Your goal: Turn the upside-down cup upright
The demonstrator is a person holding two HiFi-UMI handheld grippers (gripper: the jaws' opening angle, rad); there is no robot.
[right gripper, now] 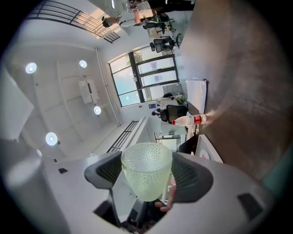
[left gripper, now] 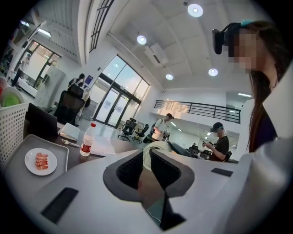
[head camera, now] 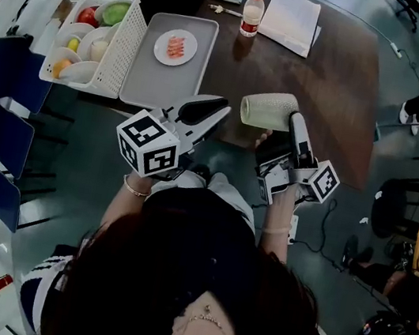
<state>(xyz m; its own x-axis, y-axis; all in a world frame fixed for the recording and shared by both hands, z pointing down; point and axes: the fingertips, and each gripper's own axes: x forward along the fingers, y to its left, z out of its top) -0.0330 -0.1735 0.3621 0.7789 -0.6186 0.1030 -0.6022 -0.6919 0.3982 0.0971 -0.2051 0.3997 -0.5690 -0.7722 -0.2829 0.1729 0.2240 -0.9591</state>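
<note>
right gripper [head camera: 292, 121]: fingers clamped on cup [head camera: 268, 109] | cup: on its side above table's [head camera: 345, 82] near edge | left gripper [head camera: 218, 111]: fingers barely parted, empty, just left of cup

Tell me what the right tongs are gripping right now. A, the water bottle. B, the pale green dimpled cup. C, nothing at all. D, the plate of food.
B: in the right gripper view the right tongs are closed on either side of the cup, and the head view shows it held on its side in them.
</note>
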